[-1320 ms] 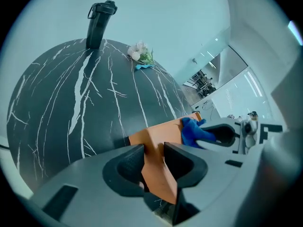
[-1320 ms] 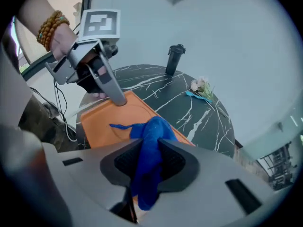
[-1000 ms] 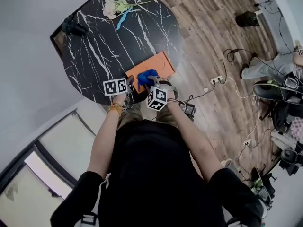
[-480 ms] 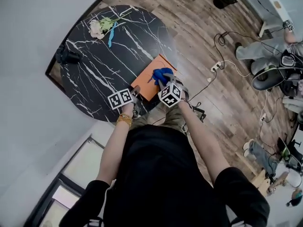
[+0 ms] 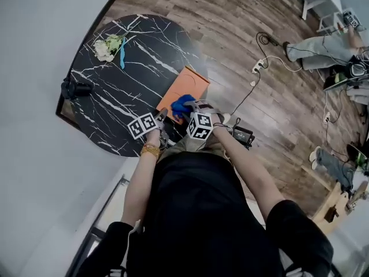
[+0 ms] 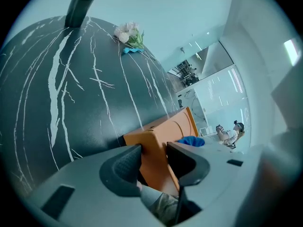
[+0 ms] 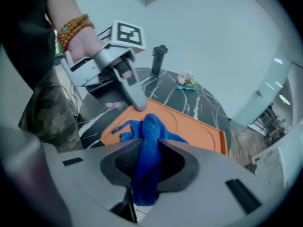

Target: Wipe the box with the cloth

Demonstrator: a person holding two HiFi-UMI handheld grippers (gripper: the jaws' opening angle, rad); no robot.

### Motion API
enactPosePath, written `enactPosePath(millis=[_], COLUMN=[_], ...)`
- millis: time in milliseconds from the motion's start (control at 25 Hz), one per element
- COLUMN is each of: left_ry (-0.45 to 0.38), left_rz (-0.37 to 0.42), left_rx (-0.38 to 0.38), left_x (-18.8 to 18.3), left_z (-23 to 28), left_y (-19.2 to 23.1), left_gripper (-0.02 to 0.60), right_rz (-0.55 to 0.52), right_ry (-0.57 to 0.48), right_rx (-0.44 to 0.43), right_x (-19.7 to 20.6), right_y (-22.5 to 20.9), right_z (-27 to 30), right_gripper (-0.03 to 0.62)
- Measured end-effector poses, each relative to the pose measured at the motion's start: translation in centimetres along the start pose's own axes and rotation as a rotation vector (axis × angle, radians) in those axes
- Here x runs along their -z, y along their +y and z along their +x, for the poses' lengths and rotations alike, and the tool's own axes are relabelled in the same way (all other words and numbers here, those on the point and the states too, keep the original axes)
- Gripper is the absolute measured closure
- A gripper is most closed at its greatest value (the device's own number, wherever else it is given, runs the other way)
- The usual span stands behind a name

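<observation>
A flat orange box [image 5: 189, 81] lies at the near right edge of the round black marble table [image 5: 132, 68]. My right gripper [image 5: 189, 108] is shut on a blue cloth [image 5: 181, 104], bunched between the pads [image 7: 124, 161], and its loose end lies on the box top [image 7: 194, 124]. My left gripper [image 5: 162, 116] sits at the box's near corner. Its jaws have just been opening. The corner [image 6: 156, 148] stands between the fingers [image 6: 127, 163], which lie close on either side. The blue cloth [image 6: 191, 141] shows beyond them.
A small bunch of flowers with a blue ribbon [image 5: 109, 45] lies at the far side of the table. A black object [image 5: 75, 88] stands at its left edge. Cables and a power strip [image 5: 253, 68] run over the wooden floor. A seated person [image 5: 323, 42] is at the upper right.
The head view has swung, so the table sits further left. The right gripper has dragged the cloth over the box top toward its near edge. The left gripper has kept to the near corner.
</observation>
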State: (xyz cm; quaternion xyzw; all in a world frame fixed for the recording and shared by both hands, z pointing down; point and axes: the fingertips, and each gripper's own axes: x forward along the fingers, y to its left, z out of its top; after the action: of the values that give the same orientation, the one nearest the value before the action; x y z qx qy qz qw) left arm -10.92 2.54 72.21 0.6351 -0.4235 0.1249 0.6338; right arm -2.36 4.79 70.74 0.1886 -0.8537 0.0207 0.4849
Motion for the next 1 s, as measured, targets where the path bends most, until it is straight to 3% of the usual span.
enactPosePath(millis=[160, 280, 440, 640, 760, 840, 880, 920, 1000], left_ry=[0.001, 0.001, 0.0, -0.009, -0.015, -0.061, -0.108, -0.156, -0.22], left_rz=[0.002, -0.001, -0.008, -0.018, 0.019, 0.119, 0.202, 0.316, 0.598], left_rx=[0.0, 0.002, 0.003, 0.0, -0.029, -0.012, 0.03, 0.091, 0.216], left_x=[0.0, 0.0, 0.0, -0.1, -0.2, -1.2, -1.9, -2.7, -3.7], left_z=[0.0, 0.0, -0.1, -0.1, -0.3, -1.6, -2.6, -3.7, -5.5], left_y=[0.0, 0.0, 0.0, 0.2, 0.0, -1.0, -2.0, -3.4, -6.5], left_gripper=[0.41, 0.41, 0.41, 0.41, 0.411, 0.41, 0.354, 0.31, 0.308], right_rz=[0.27, 0.371, 0.311, 0.107, 0.064, 0.122, 0.156, 0.182, 0.201], right_ry=[0.037, 0.051, 0.037, -0.025, -0.019, -0.025, -0.046, -0.074, -0.12], right_rx=[0.124, 0.18, 0.189, 0.041, -0.038, -0.071, -0.063, -0.048, -0.041], right_x=[4.6, 5.9, 4.0, -1.2, -2.5, -3.0, -3.6, -4.5, -6.6], right_y=[-8.1, -10.9, -7.5, 1.8, 3.8, 3.0, 2.4, 1.9, 1.9], right_z=[-1.8, -2.9, -2.2, -0.2, 0.2, -0.7, -1.5, -2.3, -3.2], right_gripper=[0.517, 0.517, 0.519, 0.517, 0.519, 0.519, 0.519, 0.519, 0.519])
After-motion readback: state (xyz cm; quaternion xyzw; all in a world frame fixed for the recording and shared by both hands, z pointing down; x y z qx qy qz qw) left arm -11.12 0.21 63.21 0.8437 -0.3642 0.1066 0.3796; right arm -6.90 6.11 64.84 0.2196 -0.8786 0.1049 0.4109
